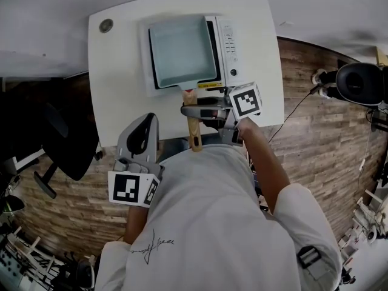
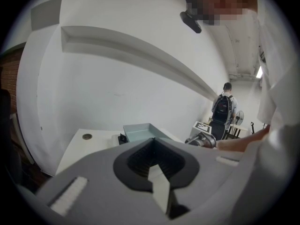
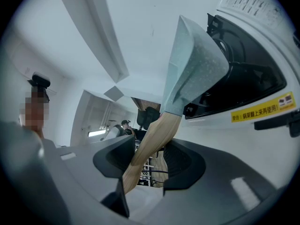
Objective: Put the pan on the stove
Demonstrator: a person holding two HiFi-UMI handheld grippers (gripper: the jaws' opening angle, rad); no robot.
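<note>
Pale blue pan [image 1: 182, 50] flat on the white stove [image 1: 229, 41] on the table [image 1: 115, 96], right where wanted, its wooden handle [image 1: 193, 132] poking out between the wide-apart jaws of the right gripper [image 3: 151, 146], not pinched; left gripper [image 2: 152, 146] closed up on nothing, off to the side. Could be a letting go after a set-down, or a reach in before a grab, so no sure next move. On the stove front, a yellow sticker [image 3: 262, 108] with Chinese warning words; button words too small to read.

The stove [image 1: 229, 41] with the pan [image 1: 182, 50] on it blocks the table's [image 1: 118, 83] right side. Along the left edge there is open room to pass.
</note>
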